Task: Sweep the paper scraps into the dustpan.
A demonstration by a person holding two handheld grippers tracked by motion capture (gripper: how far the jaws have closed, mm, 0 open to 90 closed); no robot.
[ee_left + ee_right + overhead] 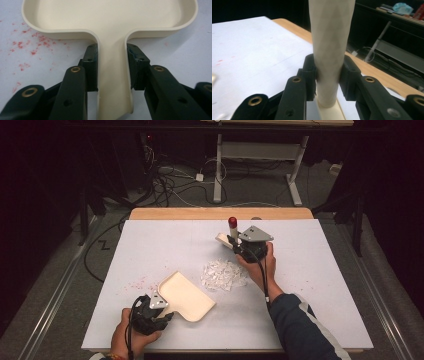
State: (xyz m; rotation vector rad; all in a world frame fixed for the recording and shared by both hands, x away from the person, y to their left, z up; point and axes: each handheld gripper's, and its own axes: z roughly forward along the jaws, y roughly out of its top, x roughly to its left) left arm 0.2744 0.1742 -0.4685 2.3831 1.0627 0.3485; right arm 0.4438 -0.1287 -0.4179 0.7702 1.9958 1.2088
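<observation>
A cream dustpan (187, 296) lies flat on the white table near the front, its tray pointing away from the person. My left gripper (164, 313) is shut on the dustpan's handle (111, 75), with a pad pressed on each side. A pile of white paper scraps (223, 275) sits mid-table, just right of the pan. Behind the pile, my right gripper (239, 244) is shut on the cream handle of a brush (331, 37). The brush (233, 226) stands nearly upright with a red tip on top and its pale head (223, 240) low by the table.
Red specks (135, 284) are scattered on the white table cover (310, 270) left of the dustpan. A wooden table edge (220, 213) runs along the back. Cables (170, 185) and another table's legs (295, 180) lie on the floor beyond.
</observation>
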